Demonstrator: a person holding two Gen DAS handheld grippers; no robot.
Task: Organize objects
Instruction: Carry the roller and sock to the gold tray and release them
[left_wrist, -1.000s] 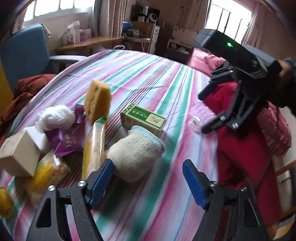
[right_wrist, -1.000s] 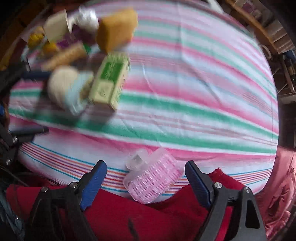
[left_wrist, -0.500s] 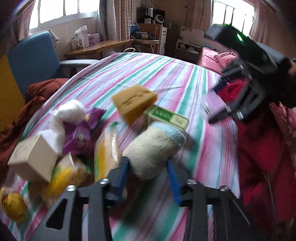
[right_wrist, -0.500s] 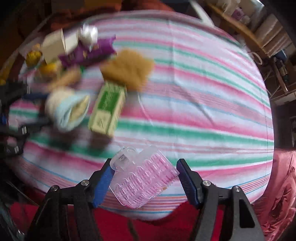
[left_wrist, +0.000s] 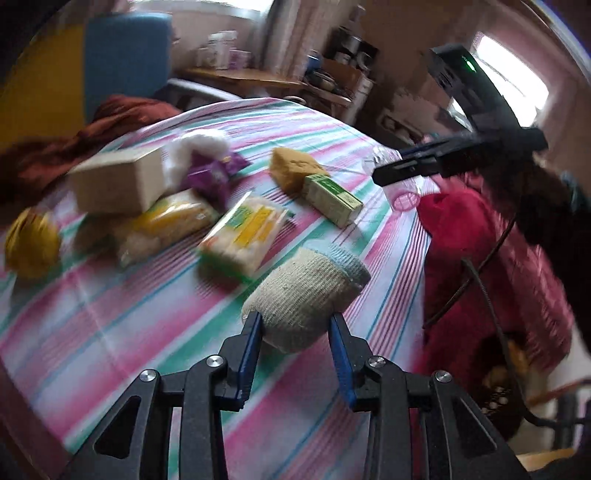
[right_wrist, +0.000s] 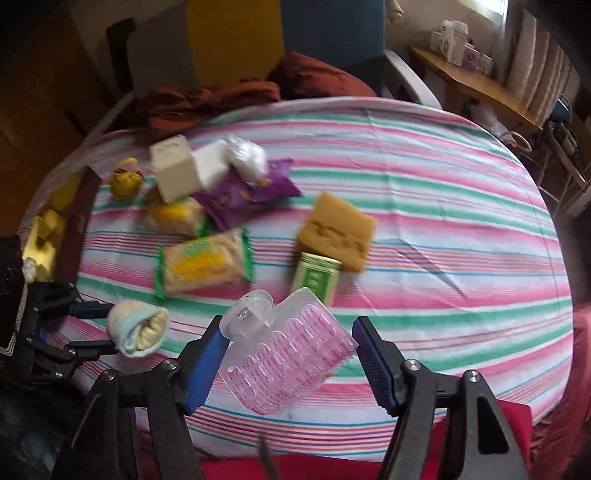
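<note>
I am clamping my left hand-held gripper (left_wrist: 295, 328) on a rolled knit sock (left_wrist: 306, 291), its blue pads pinching both sides, the roll lifted over the near edge of the striped worktop (right_wrist: 443, 206). My right hand-held gripper (right_wrist: 290, 354) is holding a pink plastic case (right_wrist: 288, 354) between part-open jaws, also above the near edge. Farther in, a snack packet (right_wrist: 205, 264), a green box (right_wrist: 316, 275) and a yellow sponge (right_wrist: 338, 230) are lying apart; beyond them a beige box (right_wrist: 173, 173), purple wrappers (right_wrist: 243, 192) and a yellow ball (right_wrist: 125, 179) are sitting heaped. Sorting looks barely begun; most things are still waiting.
</note>
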